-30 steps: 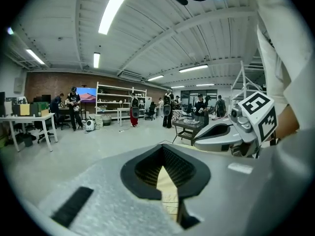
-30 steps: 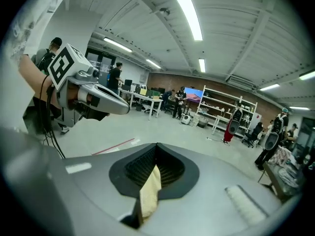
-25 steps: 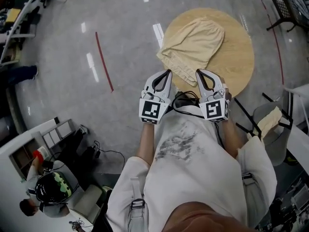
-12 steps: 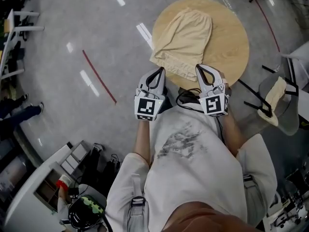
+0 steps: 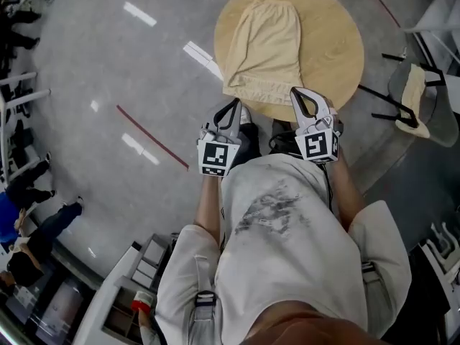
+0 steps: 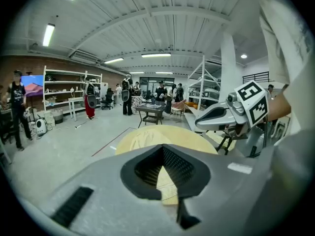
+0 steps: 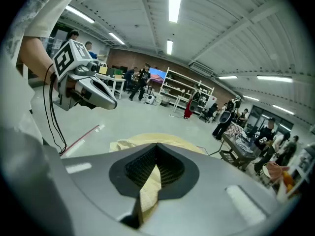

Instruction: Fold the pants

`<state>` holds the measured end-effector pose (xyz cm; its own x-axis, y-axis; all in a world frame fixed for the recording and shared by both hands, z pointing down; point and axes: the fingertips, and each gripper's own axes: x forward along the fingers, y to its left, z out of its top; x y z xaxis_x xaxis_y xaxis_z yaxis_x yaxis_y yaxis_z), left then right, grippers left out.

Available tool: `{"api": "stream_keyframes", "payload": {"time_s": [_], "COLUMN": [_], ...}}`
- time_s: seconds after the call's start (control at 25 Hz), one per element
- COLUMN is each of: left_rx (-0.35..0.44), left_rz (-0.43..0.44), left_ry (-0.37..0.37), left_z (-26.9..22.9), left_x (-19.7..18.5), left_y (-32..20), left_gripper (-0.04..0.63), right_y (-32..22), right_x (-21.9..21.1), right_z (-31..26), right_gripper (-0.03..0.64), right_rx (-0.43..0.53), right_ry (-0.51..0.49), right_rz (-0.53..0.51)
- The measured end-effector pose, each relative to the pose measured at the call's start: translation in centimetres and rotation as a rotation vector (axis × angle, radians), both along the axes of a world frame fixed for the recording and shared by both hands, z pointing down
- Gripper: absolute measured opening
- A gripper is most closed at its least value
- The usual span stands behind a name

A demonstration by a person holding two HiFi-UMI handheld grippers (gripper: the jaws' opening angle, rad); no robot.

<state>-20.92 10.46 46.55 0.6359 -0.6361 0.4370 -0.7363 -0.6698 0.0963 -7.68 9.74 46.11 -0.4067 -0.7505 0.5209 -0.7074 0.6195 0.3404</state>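
Beige pants lie folded lengthwise on a round wooden table, the waistband toward me. My left gripper is shut and empty, its tips just short of the table's near edge, below the waistband's left corner. My right gripper is also shut, its tips over the near edge beside the waistband's right corner; I cannot tell whether it touches the cloth. In the left gripper view the pants and the right gripper show ahead. In the right gripper view the pants lie ahead, with the left gripper at the left.
A chair with a beige cloth over it stands right of the table. A red line crosses the grey floor at the left. People and a white desk are at lower left. Shelves and more people stand far off.
Both grippers have come down and tipped toward the table's near edge, closer to the waistband. Their jaws stayed shut. The pants have not moved on the table.
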Motion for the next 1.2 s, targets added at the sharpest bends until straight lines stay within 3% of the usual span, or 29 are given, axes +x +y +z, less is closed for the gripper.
{"api": "stream_keyframes", "payload": {"time_s": [0.44, 0.88, 1.2], "left_rx": [-0.001, -0.014, -0.032], "left_rz": [0.173, 0.288, 0.324], "left_ry": [-0.035, -0.114, -0.167], "left_z": [3.1, 7.9, 11.5], "left_x": [-1.8, 2.2, 2.5], "left_y": [-1.6, -2.7, -3.3], "left_gripper": [0.008, 0.008, 0.008], "right_y": [0.3, 0.2, 0.0], "right_x": [-0.5, 3.3, 4.3], "right_z": [2.5, 7.3, 10.8], "right_gripper": [0.009, 0.009, 0.009], "right_rx": [0.001, -0.052, -0.092], "right_ry": [0.062, 0.095, 0.113], "right_rz": [0.123, 0.154, 0.149]}}
